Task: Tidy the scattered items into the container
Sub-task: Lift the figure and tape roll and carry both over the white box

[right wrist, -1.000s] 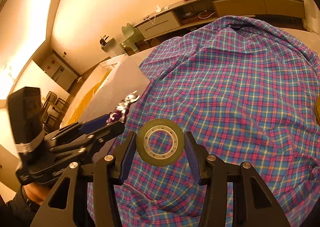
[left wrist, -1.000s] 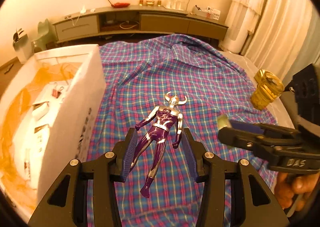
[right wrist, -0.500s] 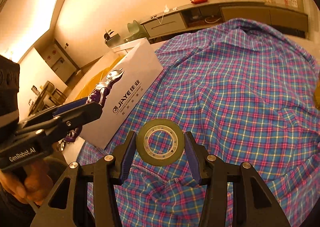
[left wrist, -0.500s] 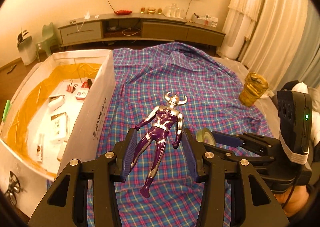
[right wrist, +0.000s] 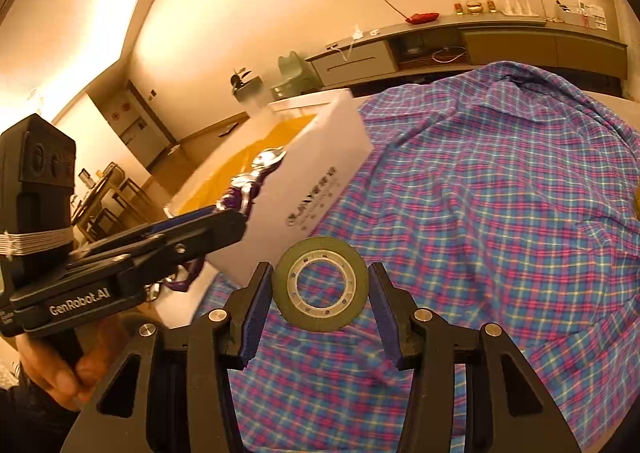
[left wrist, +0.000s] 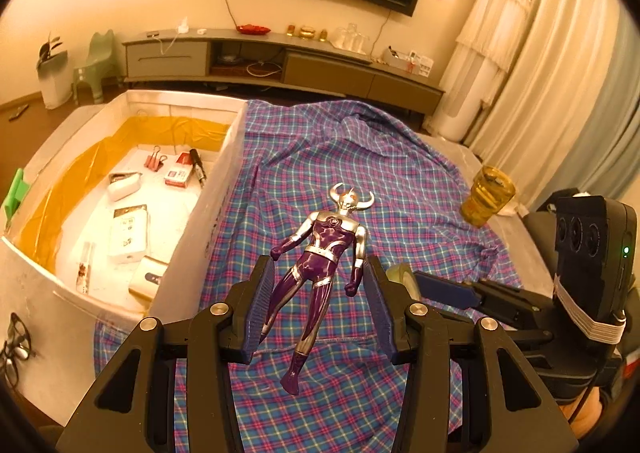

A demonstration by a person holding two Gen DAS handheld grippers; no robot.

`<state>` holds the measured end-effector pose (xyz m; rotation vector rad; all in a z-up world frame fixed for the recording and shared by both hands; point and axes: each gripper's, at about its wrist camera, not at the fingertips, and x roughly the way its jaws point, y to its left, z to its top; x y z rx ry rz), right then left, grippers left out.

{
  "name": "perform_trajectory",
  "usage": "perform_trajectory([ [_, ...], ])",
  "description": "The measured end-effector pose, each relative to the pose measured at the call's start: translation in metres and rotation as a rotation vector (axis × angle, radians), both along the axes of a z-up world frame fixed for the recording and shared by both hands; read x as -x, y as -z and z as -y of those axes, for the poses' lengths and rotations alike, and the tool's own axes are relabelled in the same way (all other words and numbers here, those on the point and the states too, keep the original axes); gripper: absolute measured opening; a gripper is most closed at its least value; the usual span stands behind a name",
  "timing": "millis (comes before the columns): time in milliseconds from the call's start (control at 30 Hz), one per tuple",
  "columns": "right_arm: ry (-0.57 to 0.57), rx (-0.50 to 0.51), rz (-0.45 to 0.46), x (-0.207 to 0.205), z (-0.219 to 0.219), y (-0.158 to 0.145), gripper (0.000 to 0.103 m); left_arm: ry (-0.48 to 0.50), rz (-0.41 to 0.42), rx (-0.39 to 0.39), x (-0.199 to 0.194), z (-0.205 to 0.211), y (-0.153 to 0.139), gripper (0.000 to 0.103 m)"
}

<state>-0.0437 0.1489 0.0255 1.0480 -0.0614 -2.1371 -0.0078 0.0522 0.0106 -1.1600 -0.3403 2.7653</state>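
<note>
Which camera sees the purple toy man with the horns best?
The left wrist view. There the toy figure shows whole, from horned head to foot, between the left gripper's fingers. The right wrist view catches only its silver head and part of its purple body, sideways, behind that gripper, with the white box beyond.

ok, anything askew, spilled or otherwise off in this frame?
Nothing spilled or damaged. The plaid cloth is rumpled into folds. The left gripper holds the toy figure aloft; the right gripper holds the tape roll. The amber jar stands upright, outside the white box.
</note>
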Motion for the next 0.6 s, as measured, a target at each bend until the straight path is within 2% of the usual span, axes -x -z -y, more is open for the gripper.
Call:
perform_trajectory([
  [433, -0.045, 0.003, 0.0, -0.012, 0.042, -0.018, 0.05, -0.059, -0.01, -0.128, -0.024, 0.056, 0.004, 0.048],
  [600, -0.059, -0.006, -0.003, -0.013, 0.057, -0.024, 0.05, -0.081, -0.027, -0.156, -0.027, 0.075, 0.003, 0.048],
])
